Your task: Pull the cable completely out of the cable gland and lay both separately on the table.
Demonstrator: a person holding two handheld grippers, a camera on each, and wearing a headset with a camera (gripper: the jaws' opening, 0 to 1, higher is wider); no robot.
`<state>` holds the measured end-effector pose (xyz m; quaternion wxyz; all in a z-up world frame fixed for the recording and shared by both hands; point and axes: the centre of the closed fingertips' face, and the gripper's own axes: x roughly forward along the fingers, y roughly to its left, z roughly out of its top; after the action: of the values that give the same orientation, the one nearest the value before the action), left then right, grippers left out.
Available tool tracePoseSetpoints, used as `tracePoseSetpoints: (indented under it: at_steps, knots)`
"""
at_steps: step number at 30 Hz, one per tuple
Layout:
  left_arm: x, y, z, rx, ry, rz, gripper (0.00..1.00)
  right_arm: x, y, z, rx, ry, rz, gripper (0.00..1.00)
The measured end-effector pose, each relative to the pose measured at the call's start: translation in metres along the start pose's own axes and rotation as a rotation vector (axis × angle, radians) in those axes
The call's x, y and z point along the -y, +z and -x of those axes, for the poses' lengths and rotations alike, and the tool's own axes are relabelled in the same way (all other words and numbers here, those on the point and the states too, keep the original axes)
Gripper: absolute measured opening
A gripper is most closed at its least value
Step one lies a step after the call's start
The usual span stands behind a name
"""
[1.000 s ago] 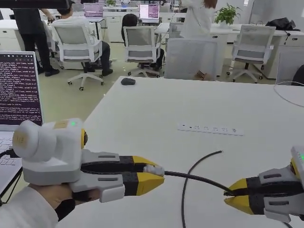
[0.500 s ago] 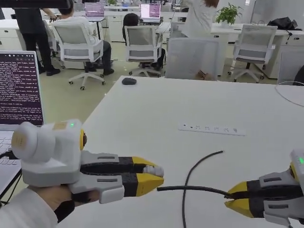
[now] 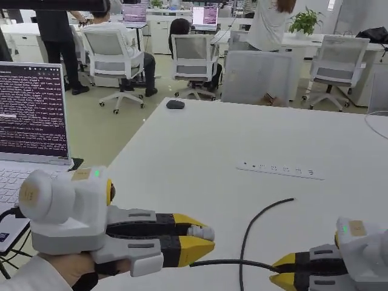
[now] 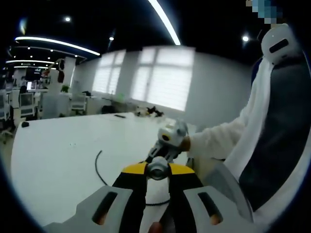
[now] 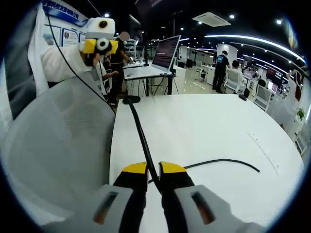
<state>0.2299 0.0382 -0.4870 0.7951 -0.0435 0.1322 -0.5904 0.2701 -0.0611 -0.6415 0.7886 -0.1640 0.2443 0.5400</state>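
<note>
Starting from the left, the left gripper [image 3: 209, 237] is clamped on the cable gland [image 3: 199, 231] over the table [image 3: 200, 151]. The cable [image 3: 230, 263] lies just below it, its free end clear of the gland. It runs sideways to the right gripper [image 3: 274, 271], which is pinched onto it.

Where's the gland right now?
Head view, lower centre: the gland is clamped at the tips of the left gripper. It is just above the near end of the cable, which runs right to the right gripper.
</note>
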Motion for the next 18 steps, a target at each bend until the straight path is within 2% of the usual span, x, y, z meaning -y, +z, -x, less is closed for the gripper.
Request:
tracePoseSetpoints:
  at_steps: [6,14,18]
  knots:
    - [0.004,0.0,0.004,0.013,0.015,0.007,0.17,0.012,-0.031,-0.029,-0.05,-0.025,-0.098,0.07]
    - [0.006,-0.005,0.003,0.016,0.013,0.022,0.17,0.017,-0.049,-0.056,-0.095,-0.034,-0.147,0.09]
    - [0.007,-0.004,0.002,0.026,0.012,0.022,0.17,0.014,-0.06,-0.063,-0.136,-0.031,-0.159,0.09]
